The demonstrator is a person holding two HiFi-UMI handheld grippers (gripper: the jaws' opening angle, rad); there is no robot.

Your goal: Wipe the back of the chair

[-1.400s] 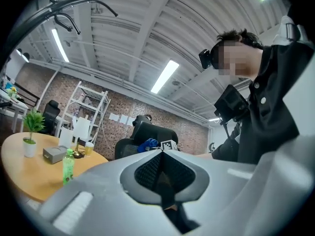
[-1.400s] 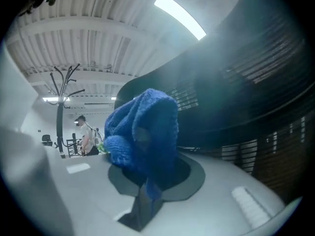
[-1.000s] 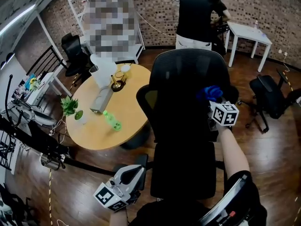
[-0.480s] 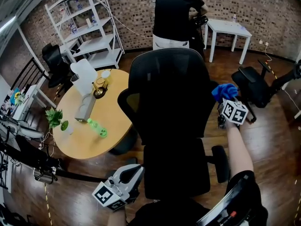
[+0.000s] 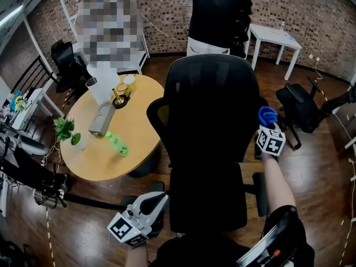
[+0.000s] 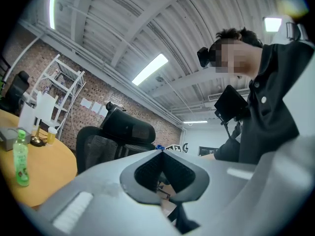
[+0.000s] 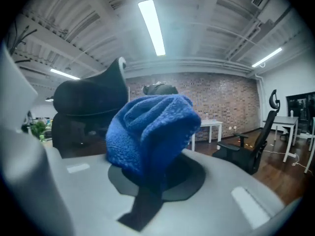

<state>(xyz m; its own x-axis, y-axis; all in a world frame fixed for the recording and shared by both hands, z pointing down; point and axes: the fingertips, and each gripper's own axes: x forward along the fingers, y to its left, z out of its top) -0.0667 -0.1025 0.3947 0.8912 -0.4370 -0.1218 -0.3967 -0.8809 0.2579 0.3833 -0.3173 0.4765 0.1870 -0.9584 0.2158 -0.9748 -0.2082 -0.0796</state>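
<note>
The black mesh office chair [image 5: 214, 110] stands in the middle of the head view with its back toward me. My right gripper [image 5: 267, 119] is at the right edge of the chair's back, about mid-height, shut on a bunched blue cloth [image 5: 267, 115]. In the right gripper view the blue cloth [image 7: 152, 129] bulges up out of the closed jaws, and the chair [image 7: 88, 107] shows at the left. My left gripper [image 5: 160, 200] hangs low at the chair's left, near the seat, shut with nothing in it. The left gripper view shows the chair [image 6: 120, 134] beyond that gripper [image 6: 162, 154].
A round wooden table [image 5: 94, 160] stands left of the chair with a green bottle [image 5: 117, 144], a plant [image 5: 65, 130] and a white jug on it. A person in black [image 5: 217, 15] stands behind the chair. Right are a second black chair [image 5: 299, 108] and a white side table [image 5: 276, 38].
My right gripper carried the blue cloth from over the chair back's right side out to its right edge and slightly down. The left gripper has stayed low at the left.
</note>
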